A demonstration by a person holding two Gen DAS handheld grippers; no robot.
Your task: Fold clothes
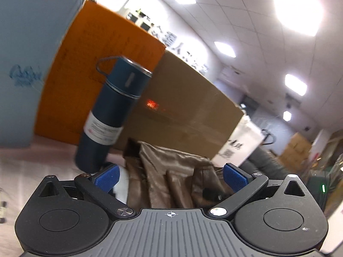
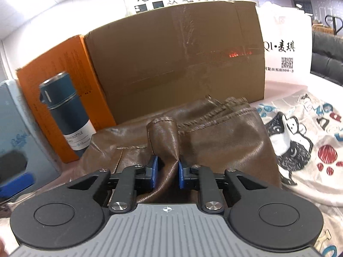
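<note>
A brown leather garment [image 2: 214,141] lies crumpled on the table in front of the cardboard box. My right gripper [image 2: 167,171] is shut on a raised fold of it, the blue pads [image 2: 154,169] pinching the leather between them. In the left wrist view the same brown garment [image 1: 171,175] lies just ahead of my left gripper [image 1: 170,178], which is open with its blue pads [image 1: 107,177] wide apart and nothing between them. A printed white T-shirt [image 2: 300,145] lies to the right of the leather garment.
A dark blue thermos bottle [image 1: 111,111] stands at the left, close to my left gripper's left finger. Behind stand an orange box [image 2: 64,98], a large brown cardboard box [image 2: 175,60] and a white bag [image 2: 285,42]. A pale blue box [image 2: 19,132] is at far left.
</note>
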